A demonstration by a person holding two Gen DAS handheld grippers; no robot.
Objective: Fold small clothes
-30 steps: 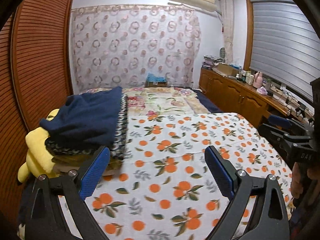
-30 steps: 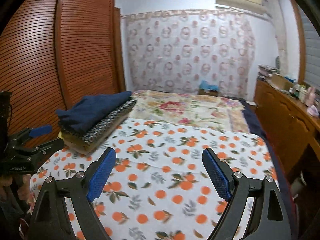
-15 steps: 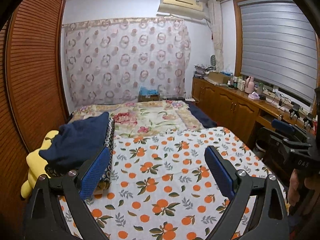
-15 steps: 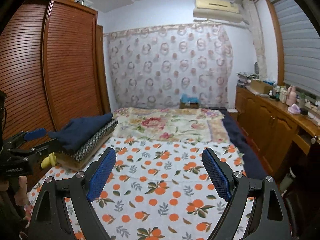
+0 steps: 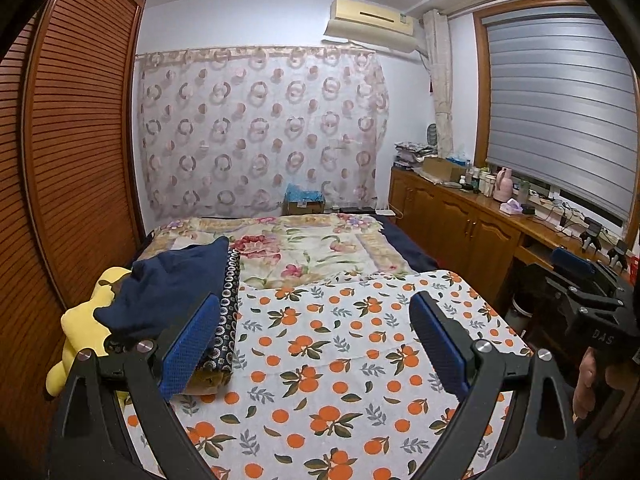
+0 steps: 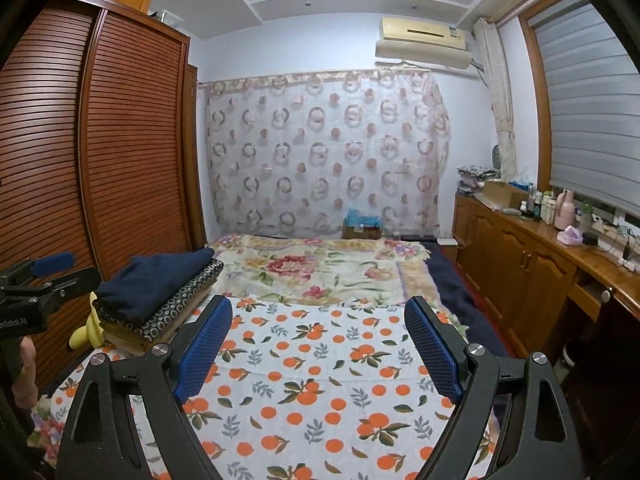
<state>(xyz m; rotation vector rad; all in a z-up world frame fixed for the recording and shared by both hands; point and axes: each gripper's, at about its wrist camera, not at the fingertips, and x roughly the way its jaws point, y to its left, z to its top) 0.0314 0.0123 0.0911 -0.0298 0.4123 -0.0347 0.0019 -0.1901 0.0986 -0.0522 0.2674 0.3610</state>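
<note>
Folded clothes (image 5: 172, 296) lie just left of left gripper (image 5: 316, 336) and right gripper (image 6: 320, 344), both spread apart, empty.

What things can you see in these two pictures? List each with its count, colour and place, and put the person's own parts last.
Folded clothes stack: one, navy on top, ring-patterned below, bed's left edge.
Plush toy: one, yellow, beside the stack.
Orange-print sheet: one, white, near end of bed.
Floral blanket: one, cream, far end.
Wardrobe: one, brown slatted, left.
Curtain: one, pink rings, back wall.
Air conditioner: one, cream, high.
Cabinet: one, wooden, right.
Left gripper: black, blue pads, open, empty.
Right gripper: same, open, empty.
</note>
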